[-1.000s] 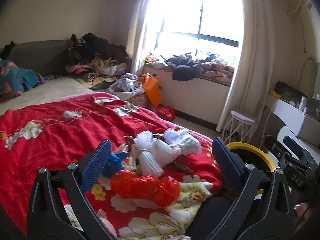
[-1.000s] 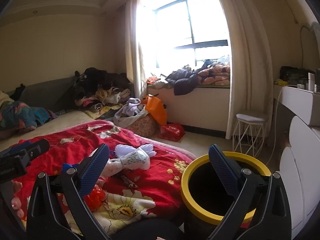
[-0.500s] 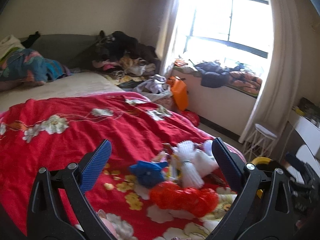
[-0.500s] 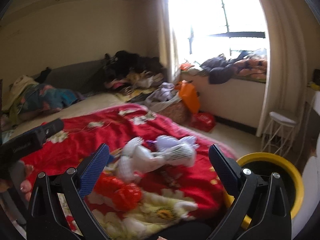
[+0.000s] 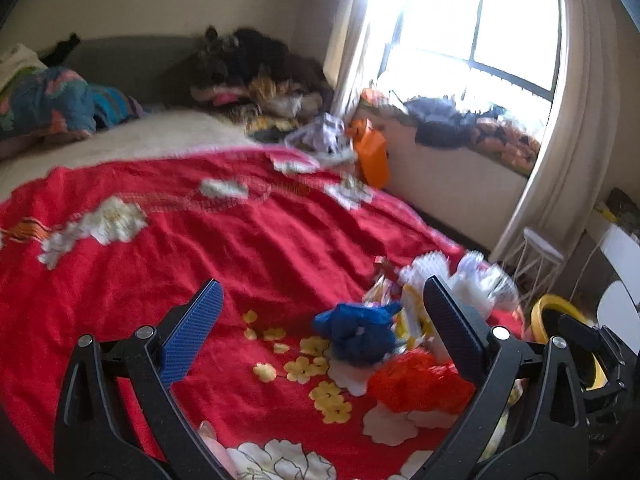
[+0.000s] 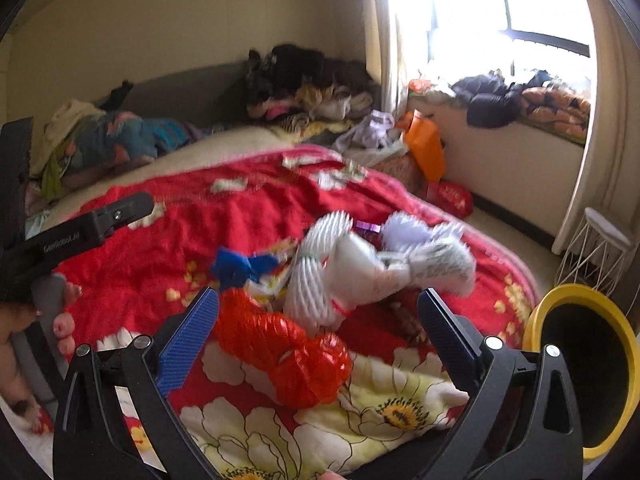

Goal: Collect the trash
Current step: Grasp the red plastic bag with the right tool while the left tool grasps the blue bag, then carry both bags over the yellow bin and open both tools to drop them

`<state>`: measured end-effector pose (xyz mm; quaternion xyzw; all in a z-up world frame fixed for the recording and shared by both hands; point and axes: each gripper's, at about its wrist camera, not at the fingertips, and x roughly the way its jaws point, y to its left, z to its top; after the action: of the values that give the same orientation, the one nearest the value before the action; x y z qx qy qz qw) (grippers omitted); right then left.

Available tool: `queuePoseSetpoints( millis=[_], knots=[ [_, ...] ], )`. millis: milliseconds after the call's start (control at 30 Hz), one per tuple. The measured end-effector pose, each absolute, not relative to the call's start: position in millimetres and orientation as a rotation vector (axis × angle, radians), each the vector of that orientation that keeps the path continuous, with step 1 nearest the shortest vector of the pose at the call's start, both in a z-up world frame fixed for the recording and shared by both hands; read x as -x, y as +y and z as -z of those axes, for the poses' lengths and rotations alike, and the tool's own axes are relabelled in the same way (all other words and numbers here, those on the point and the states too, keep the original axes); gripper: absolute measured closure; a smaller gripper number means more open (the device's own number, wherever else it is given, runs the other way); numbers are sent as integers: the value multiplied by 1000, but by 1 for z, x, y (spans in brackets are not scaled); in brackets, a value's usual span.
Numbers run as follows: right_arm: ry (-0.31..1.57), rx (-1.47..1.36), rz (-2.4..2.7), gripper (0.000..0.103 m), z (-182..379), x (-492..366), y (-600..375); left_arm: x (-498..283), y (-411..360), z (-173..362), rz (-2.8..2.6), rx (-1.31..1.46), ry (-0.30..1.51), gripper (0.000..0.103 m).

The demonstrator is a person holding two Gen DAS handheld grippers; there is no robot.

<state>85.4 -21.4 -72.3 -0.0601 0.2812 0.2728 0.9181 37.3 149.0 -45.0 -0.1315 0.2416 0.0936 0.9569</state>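
A pile of trash lies on the red flowered bedspread [image 5: 180, 248]: a crumpled red plastic wrapper [image 6: 288, 356], a blue wad [image 6: 234, 270], white foam netting [image 6: 320, 272] and white paper [image 6: 436, 260]. In the left wrist view the red wrapper [image 5: 416, 384] and blue wad [image 5: 356, 332] lie by my right finger. My left gripper [image 5: 320, 332] is open and empty above the bedspread, left of the pile. My right gripper [image 6: 316, 332] is open and empty, with the red wrapper between its fingers. A black bin with a yellow rim [image 6: 580, 360] stands at the bed's right.
Clothes are heaped at the bed's far end [image 6: 304, 88] and on the window sill [image 6: 520, 100]. An orange bag [image 6: 424, 148] and a red bag [image 6: 452, 198] sit beside the bed. A white wire stool [image 6: 600, 244] stands near the curtain.
Both grippers have swung left, away from the bin and toward the trash pile. The right gripper now has the red wrapper between its open fingers. Both stayed open.
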Motion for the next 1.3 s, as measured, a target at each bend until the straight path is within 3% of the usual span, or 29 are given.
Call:
queuePoseSetpoints(
  millis=[267, 467, 667, 733, 767, 933, 1033, 1300],
  knots=[
    [771, 140, -606, 7, 108, -106, -15, -80, 150, 85, -80, 309, 669, 12],
    [870, 138, -644, 36, 121, -113, -12, -102, 150, 95, -21, 334, 710, 19],
    [906, 137, -700, 61, 123, -103, -16, -117, 151, 106, 27, 369, 757, 35],
    [907, 147, -717, 75, 121, -97, -17, -121, 149, 108, 38, 378, 771, 48],
    [906, 148, -725, 75, 120, -94, -17, -122, 149, 109, 41, 376, 771, 51],
    [890, 154, -773, 83, 114, -77, -18, -121, 147, 110, 47, 374, 785, 91],
    [875, 170, -781, 84, 111, -68, -17, -120, 149, 110, 47, 388, 783, 102],
    [806, 138, -786, 88, 87, -64, -25, -100, 158, 84, 39, 387, 697, 102]
  ],
)
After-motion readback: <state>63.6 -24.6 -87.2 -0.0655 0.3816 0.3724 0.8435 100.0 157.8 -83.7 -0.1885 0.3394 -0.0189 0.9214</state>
